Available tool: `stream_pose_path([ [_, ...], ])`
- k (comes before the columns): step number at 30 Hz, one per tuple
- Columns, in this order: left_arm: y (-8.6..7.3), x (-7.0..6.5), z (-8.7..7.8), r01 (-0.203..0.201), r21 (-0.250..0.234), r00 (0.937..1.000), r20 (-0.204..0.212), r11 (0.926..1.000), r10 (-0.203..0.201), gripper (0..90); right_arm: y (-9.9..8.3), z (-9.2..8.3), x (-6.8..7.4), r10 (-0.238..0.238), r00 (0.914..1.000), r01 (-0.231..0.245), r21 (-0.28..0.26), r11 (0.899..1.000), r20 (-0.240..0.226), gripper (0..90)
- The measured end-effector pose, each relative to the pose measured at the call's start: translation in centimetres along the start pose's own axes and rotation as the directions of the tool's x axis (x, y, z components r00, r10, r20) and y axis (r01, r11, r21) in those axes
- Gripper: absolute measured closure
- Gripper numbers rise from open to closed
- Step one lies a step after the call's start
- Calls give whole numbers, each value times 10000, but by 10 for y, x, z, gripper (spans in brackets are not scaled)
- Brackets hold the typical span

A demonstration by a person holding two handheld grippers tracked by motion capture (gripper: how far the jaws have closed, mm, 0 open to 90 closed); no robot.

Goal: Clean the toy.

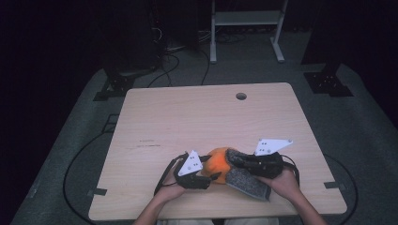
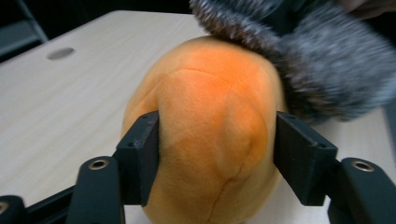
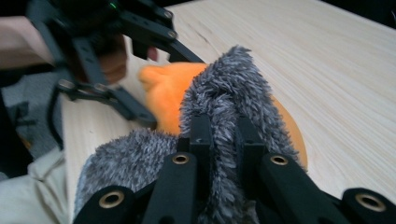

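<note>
1. High view shows a big wooden table (image 1: 187, 117) with lots of bare room at its far edge and far corners. All the work sits close to the near edge, a bit toward the near right corner.
2. A grey fuzzy cloth (image 1: 248, 182) is the next biggest thing. It looks like a furry cover. One end lies on the table near the near edge, and the other end goes up over the orange toy.
3. The orange plush toy (image 2: 210, 126) is soft and round. It sits on the table between the two claws, touching the grey cloth.
4. The right gripper (image 3: 219, 135) is squeezed shut on a fold of the grey fuzzy cloth. I think it is pulling the cloth along the toy.
5. The left gripper (image 2: 215, 149) has a jaw on each side of the orange plush toy. Both jaws seem to touch the plush and hold it in place.
6. To do this well, I think the left claw should keep the toy from sliding while the right one pulls slowly. A hard tug could drag the toy out.
7. The near edge is close, so moves should go toward the middle of the table, where there is more room.
</note>
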State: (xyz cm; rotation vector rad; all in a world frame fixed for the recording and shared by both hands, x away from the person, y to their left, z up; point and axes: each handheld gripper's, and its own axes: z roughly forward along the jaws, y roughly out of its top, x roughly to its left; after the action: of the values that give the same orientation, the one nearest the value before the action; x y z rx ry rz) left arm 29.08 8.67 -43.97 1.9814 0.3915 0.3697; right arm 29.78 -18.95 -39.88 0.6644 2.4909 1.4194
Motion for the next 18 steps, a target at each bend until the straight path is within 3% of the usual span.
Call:
stream_pose_path([
  [3, 1, -2, 2, -67, 173, 9995, -321, 9998, 73, 393, 5, 1, 5, -81, 9999, 81, 15, 10000, 144, 804],
  [10, -4, 2, 0, 1, 434, 9985, -542, 9991, 22, 407, 25, 19, 17, -739, 9970, 740, 43, 9972, -250, 804],
  [13, -6, 4, -2, 99, 498, 9986, -533, 9987, -73, 414, 24, 20, 13, -697, 9974, 698, 64, 9975, -169, 804],
  [18, -9, 10, -4, 290, 553, 9990, -346, 9980, -271, 410, 9, 10, -3, 11, 9999, -11, -36, 10000, 161, 804],
])
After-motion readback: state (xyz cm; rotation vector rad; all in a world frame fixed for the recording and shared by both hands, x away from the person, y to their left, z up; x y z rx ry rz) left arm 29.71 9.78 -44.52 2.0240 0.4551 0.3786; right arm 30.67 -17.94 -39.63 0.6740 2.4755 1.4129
